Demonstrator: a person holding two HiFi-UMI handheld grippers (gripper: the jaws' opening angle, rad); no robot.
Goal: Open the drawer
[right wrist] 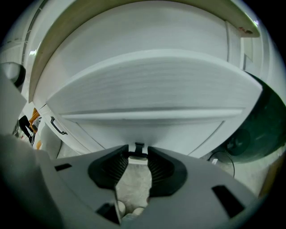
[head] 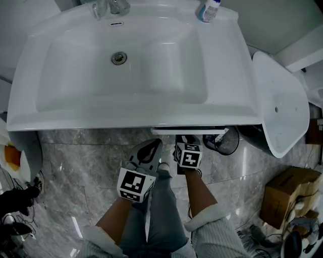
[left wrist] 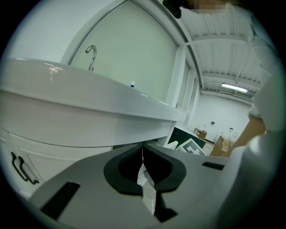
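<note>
The washbasin (head: 126, 101) fills the upper half of the head view and hides nearly all of the cabinet under it. Only a narrow white strip of the drawer (head: 189, 131) shows, just past the basin's near edge at 6 o'clock from the drain (head: 119, 58).

The right tool (head: 185, 141) reaches to that strip, and the basin's rim covers its tips in the head view. In the right gripper view the right tool (right wrist: 138, 152) has its 2 jaws part-way apart and closed on the small dark drawer handle (right wrist: 139, 147), which sits across their tips against the white drawer front (right wrist: 147, 129).

The left tool (head: 151, 147) hangs at 9 o'clock from the right one, over the marble floor (head: 75, 161). Its own view shows the left tool (left wrist: 143, 150) with tips together and nothing between them.

The tap (head: 108, 7) and a bottle (head: 208, 10) are cut off at the top edge. A dark round object (right wrist: 259, 129) at 3 o'clock is too dim to name.
</note>
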